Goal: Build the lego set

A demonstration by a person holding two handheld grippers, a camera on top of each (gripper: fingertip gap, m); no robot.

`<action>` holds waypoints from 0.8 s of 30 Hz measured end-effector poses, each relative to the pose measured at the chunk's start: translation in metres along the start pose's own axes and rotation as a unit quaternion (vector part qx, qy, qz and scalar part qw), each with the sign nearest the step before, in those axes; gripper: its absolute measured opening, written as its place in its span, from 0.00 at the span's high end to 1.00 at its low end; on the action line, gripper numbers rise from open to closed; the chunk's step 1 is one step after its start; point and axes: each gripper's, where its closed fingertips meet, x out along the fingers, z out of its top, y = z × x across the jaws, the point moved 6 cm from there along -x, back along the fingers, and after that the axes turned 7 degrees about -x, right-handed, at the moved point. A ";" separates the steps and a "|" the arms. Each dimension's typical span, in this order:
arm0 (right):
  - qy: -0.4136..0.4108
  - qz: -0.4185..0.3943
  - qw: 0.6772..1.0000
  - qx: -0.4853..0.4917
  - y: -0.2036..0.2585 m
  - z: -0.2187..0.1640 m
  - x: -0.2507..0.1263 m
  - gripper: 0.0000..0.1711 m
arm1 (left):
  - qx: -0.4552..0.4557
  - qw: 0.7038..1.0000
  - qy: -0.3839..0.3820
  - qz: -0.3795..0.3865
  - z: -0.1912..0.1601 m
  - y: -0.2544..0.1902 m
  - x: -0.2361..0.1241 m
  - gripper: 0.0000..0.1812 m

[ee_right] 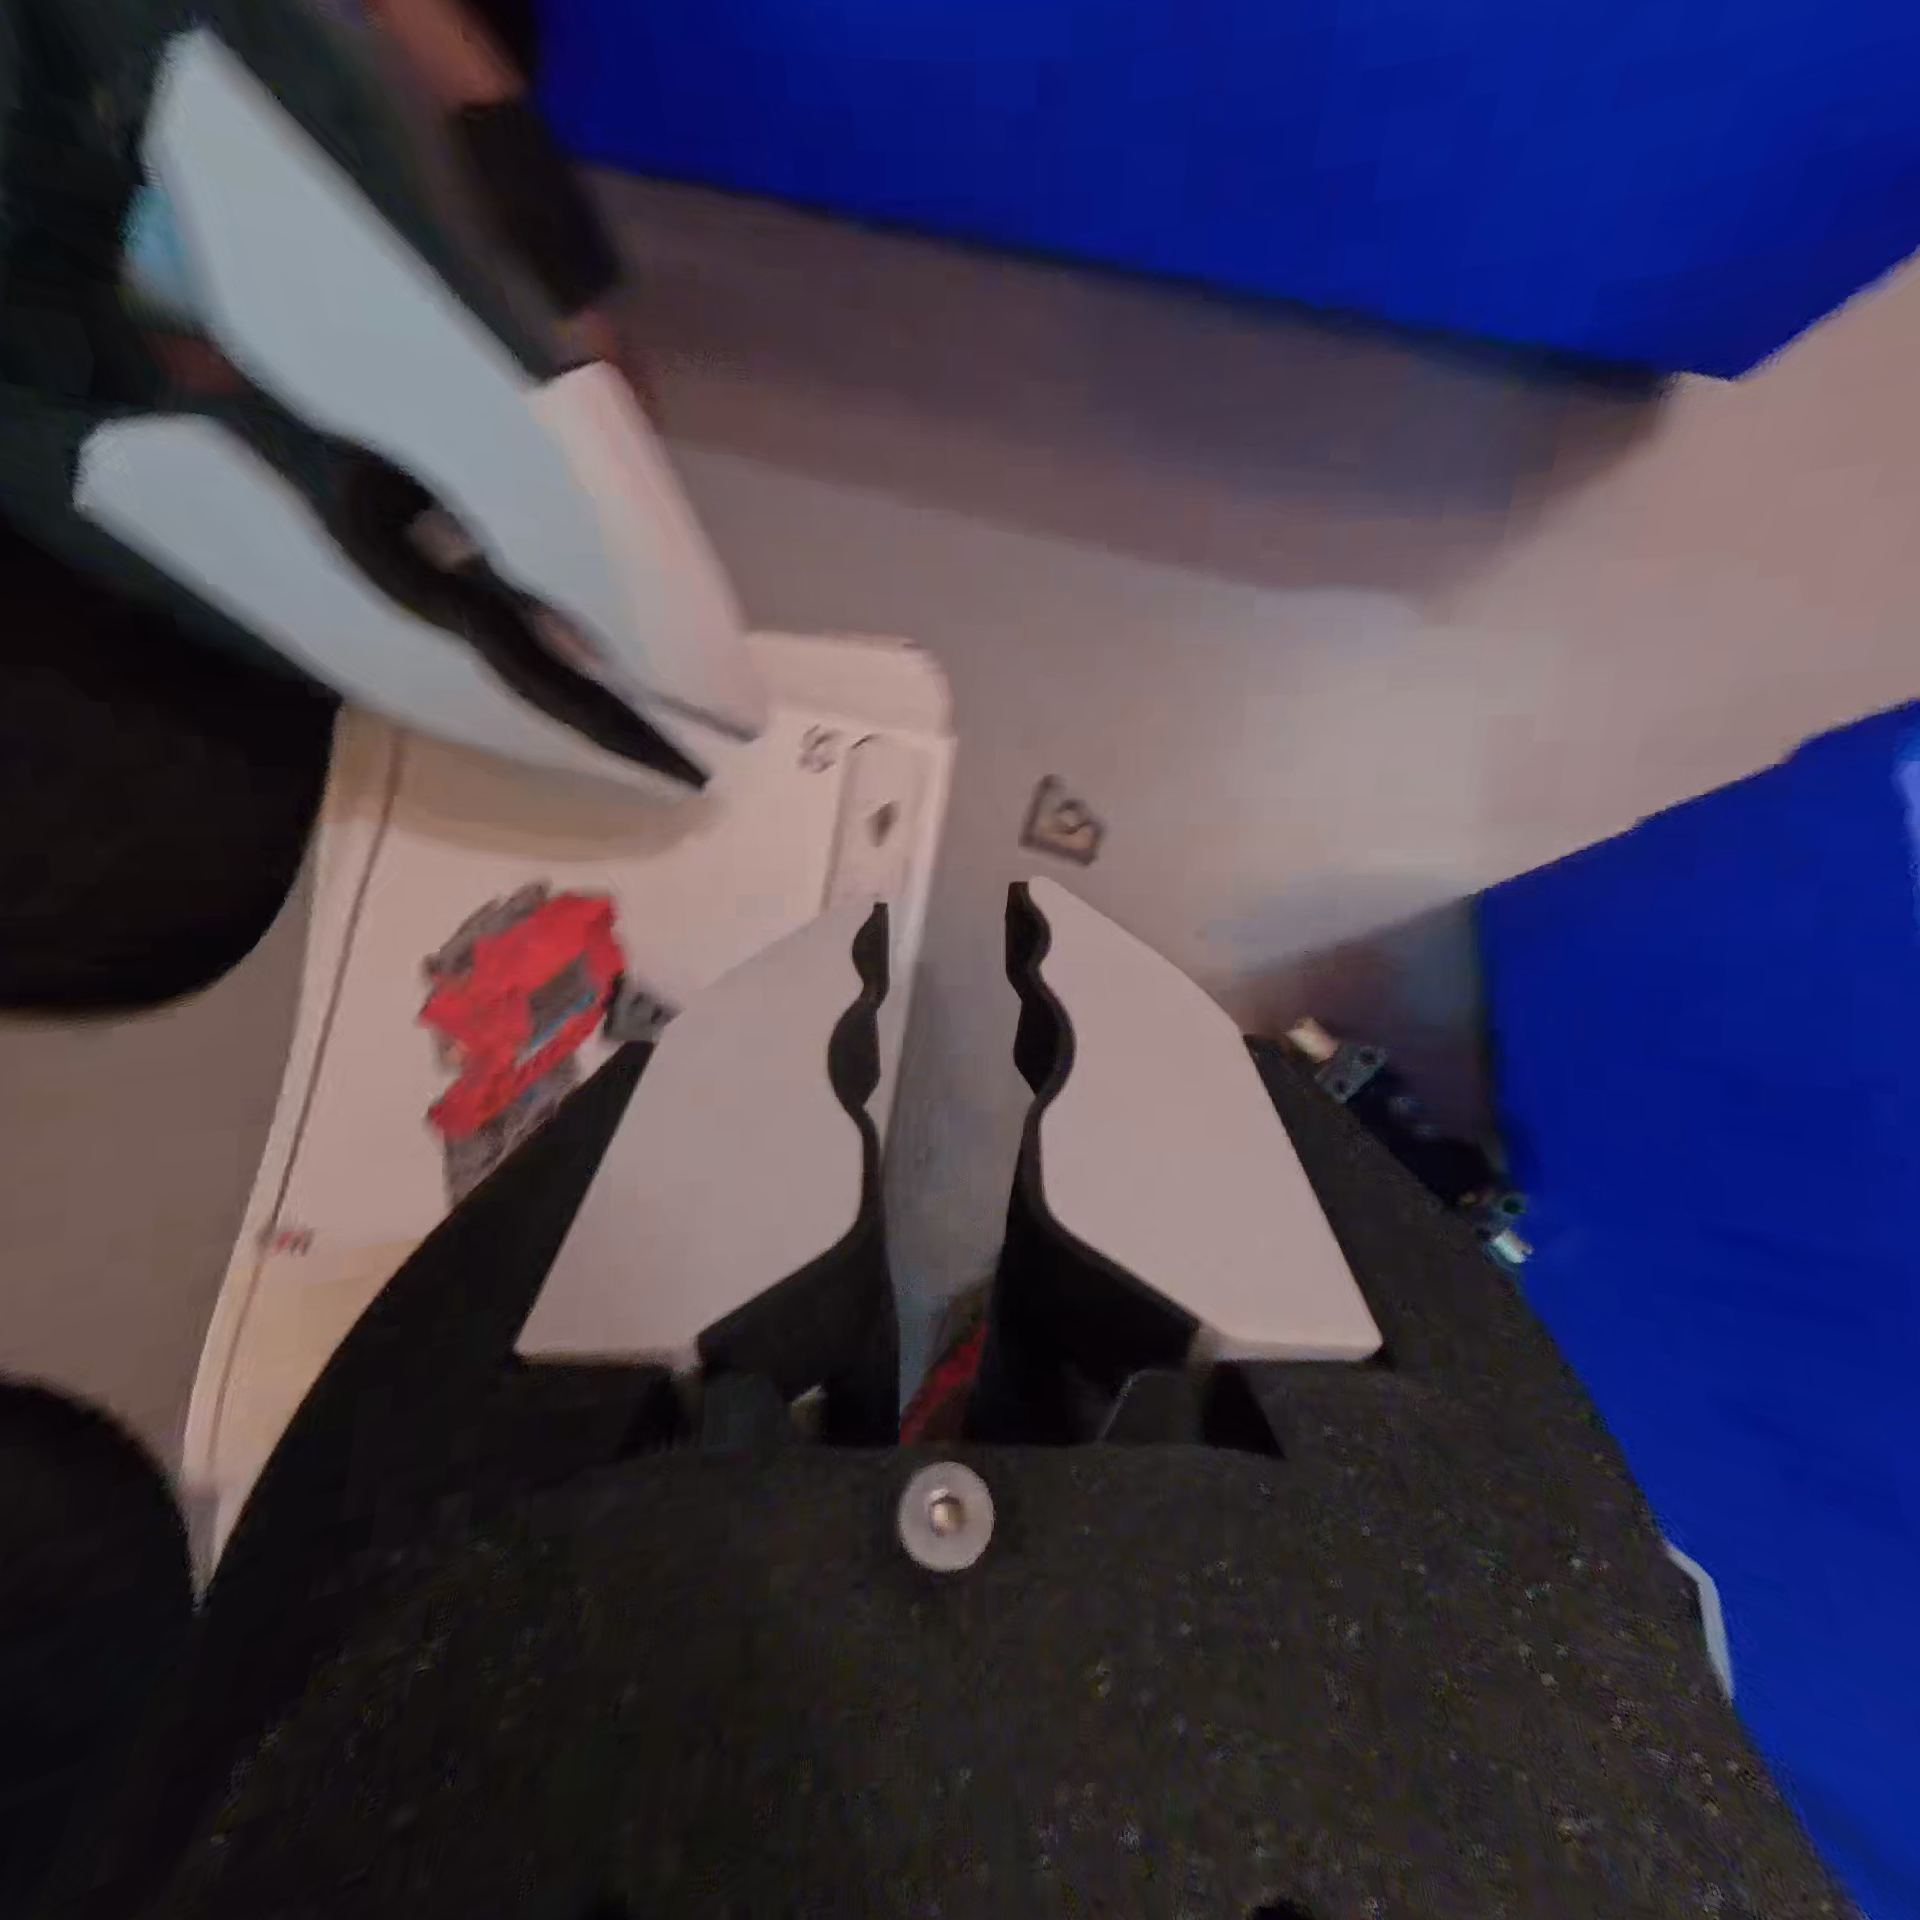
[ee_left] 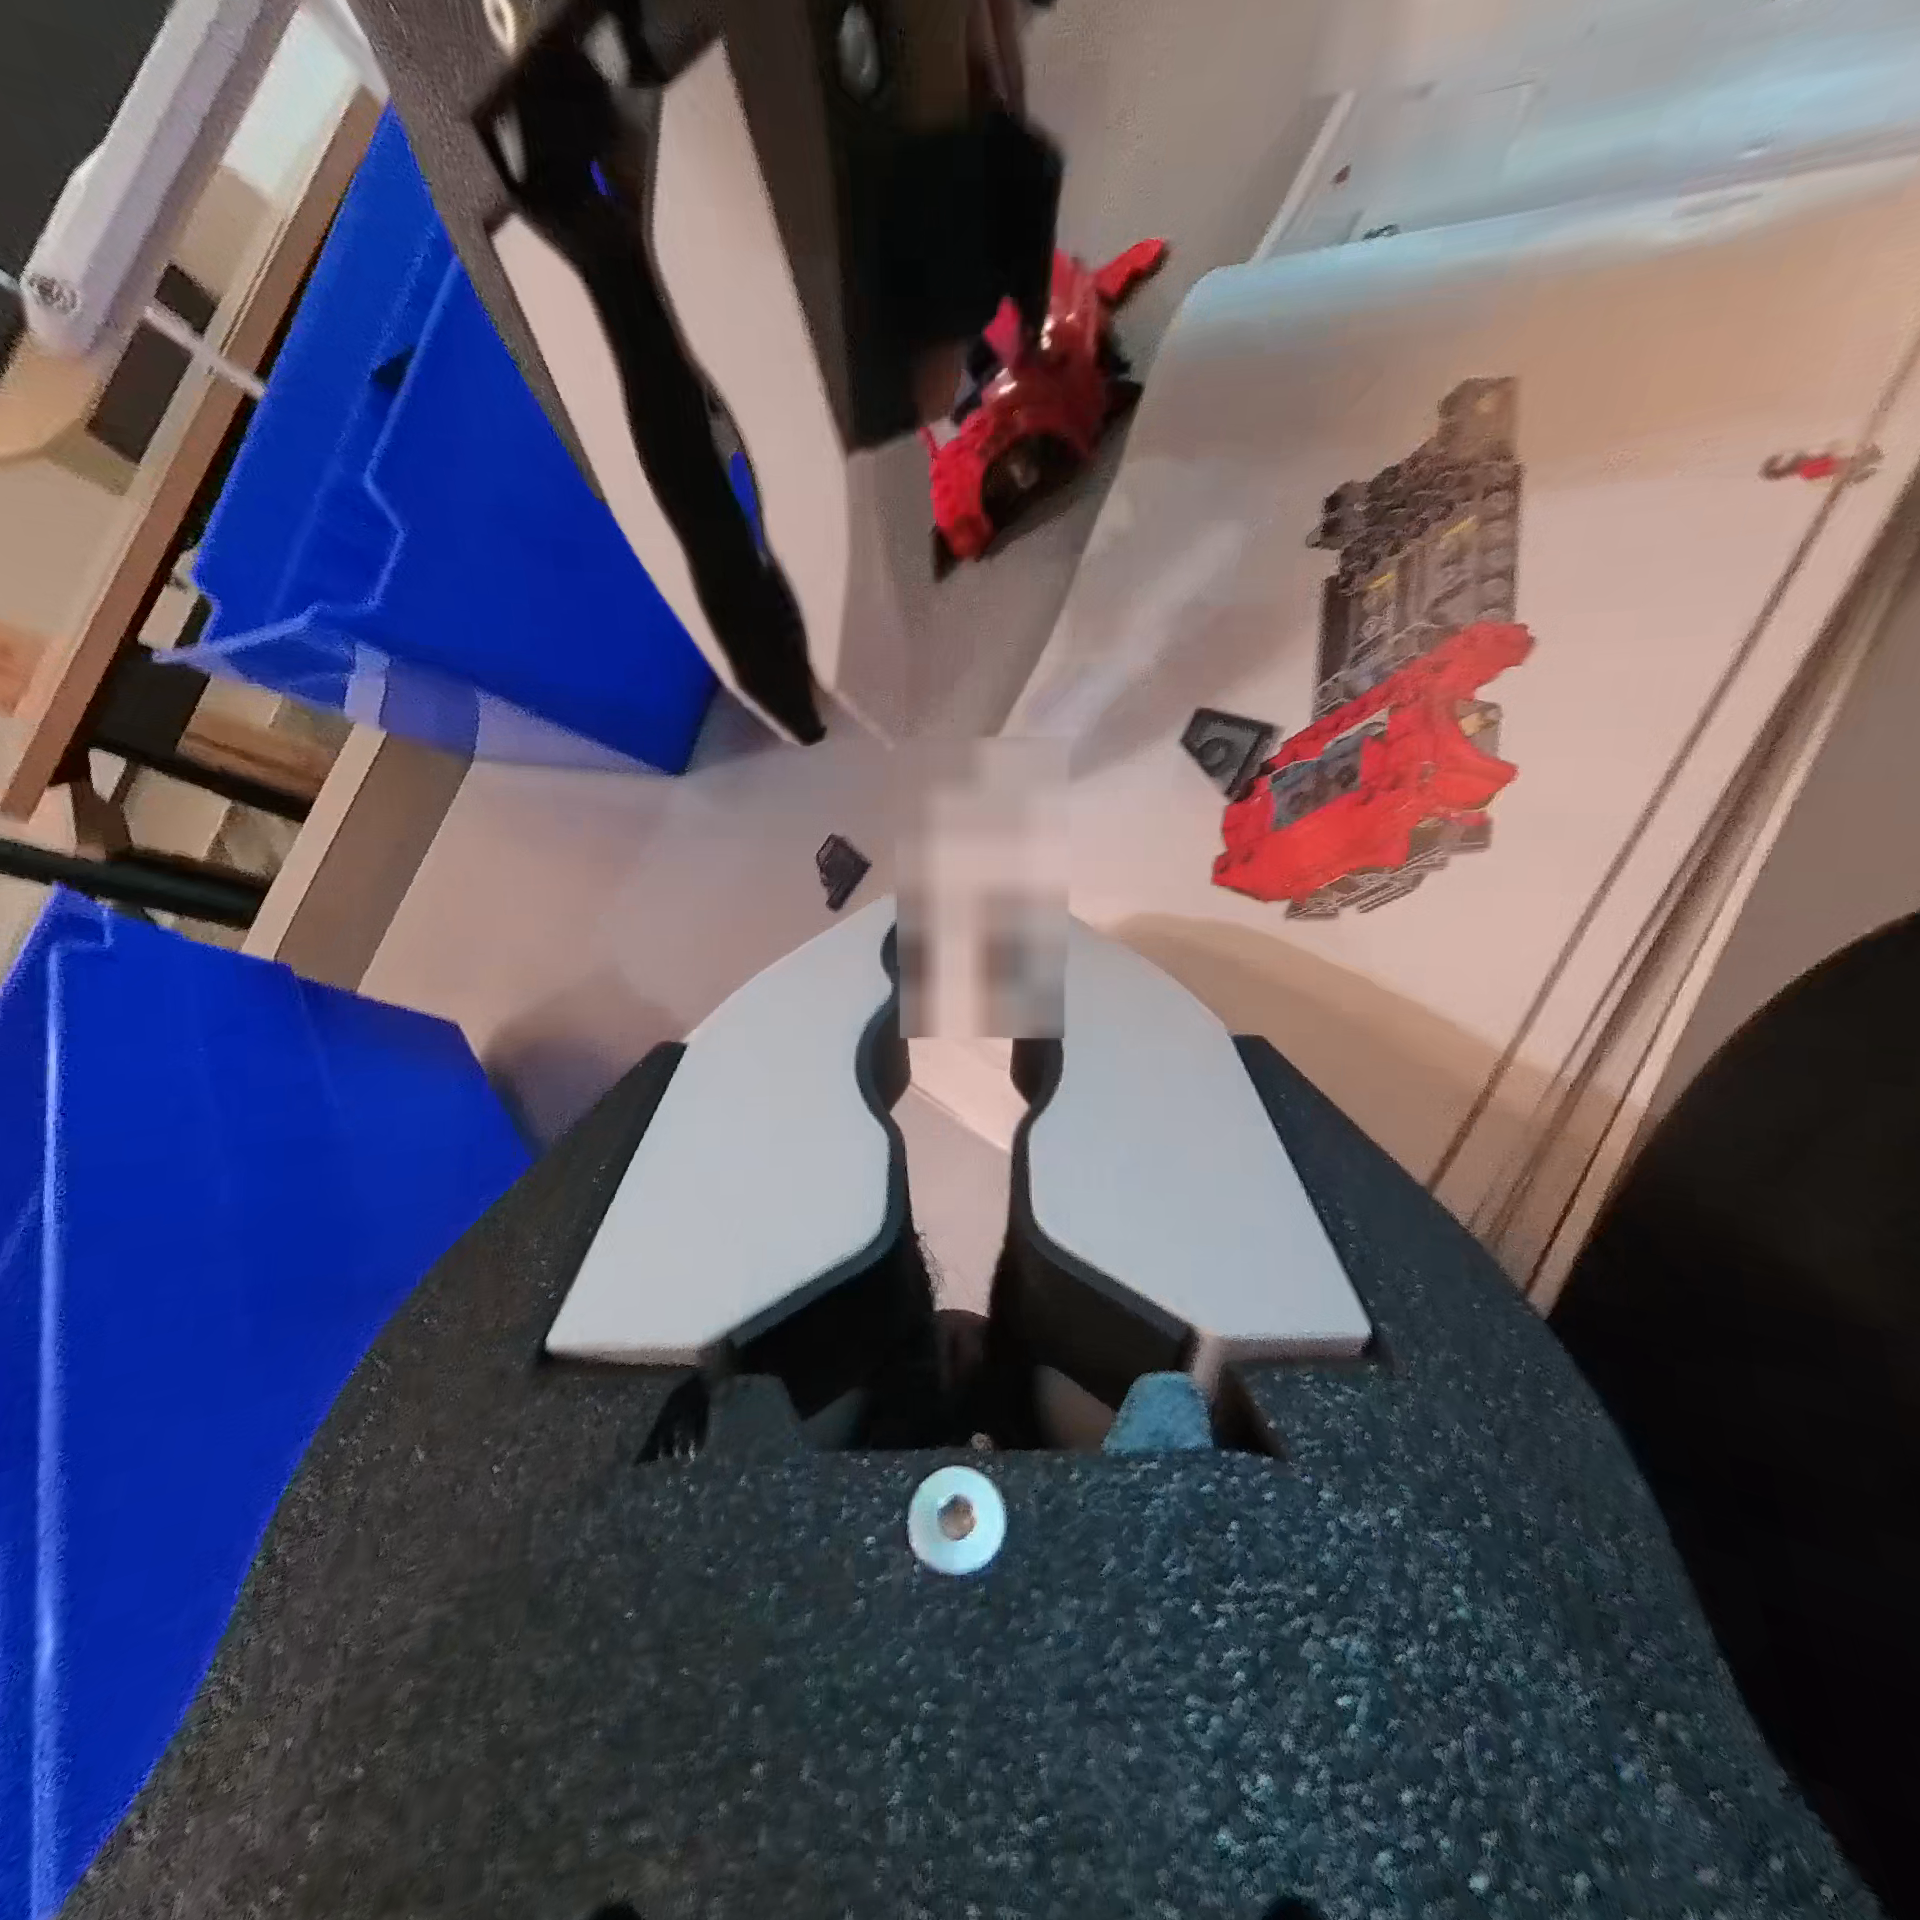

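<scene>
Two claws in my feeds, left claw tips masked so I cannot tell its state, right claw parted and empty, red lego car on the worktop beside the instruction booklet.

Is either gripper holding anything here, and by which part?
A booklet page runs between the right gripper's jaws near its edge; a firm pinch cannot be told. The left gripper's tips are masked.
</scene>
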 end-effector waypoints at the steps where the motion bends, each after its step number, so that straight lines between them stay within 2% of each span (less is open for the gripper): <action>1: 0.000 -0.005 1.000 0.026 -0.006 0.002 0.007 0.87 | -0.008 1.000 0.002 0.004 -0.001 0.002 0.000 0.92; 3: 0.017 -0.009 0.997 0.070 -0.014 0.004 0.022 0.85 | -0.012 1.000 -0.002 0.006 -0.001 0.003 -0.001 0.92; 6: 0.047 -0.032 0.995 0.083 -0.018 0.001 0.037 0.84 | -0.012 1.000 0.002 0.011 -0.001 0.003 -0.001 0.92; 8: 0.034 -0.037 0.994 0.094 -0.020 0.004 0.040 0.86 | -0.013 1.000 0.003 0.012 -0.001 0.003 -0.001 0.92; 11: 0.037 -0.033 0.994 0.094 -0.021 0.003 0.039 0.88 | -0.017 1.000 -0.001 0.015 0.000 0.003 -0.002 0.92; 13: 0.051 -0.042 0.994 0.091 -0.023 0.001 0.036 0.82 | -0.016 1.000 -0.004 0.016 0.000 0.003 -0.002 0.92; 15: 0.049 -0.044 0.993 0.098 -0.024 -0.001 0.034 0.83 | -0.012 1.000 -0.004 0.016 0.000 0.003 -0.002 0.92; 19: 0.035 -0.032 0.994 0.099 -0.022 0.000 0.038 0.91 | -0.008 1.000 0.000 0.017 0.000 0.002 -0.002 0.92; 22: 0.029 -0.029 0.995 0.091 -0.021 -0.001 0.037 0.91 | -0.016 0.999 -0.002 0.029 -0.001 0.005 -0.002 0.92; 24: -0.004 0.005 0.994 0.106 -0.014 -0.001 0.032 0.91 | -0.019 0.999 -0.010 0.045 0.000 0.009 -0.003 0.91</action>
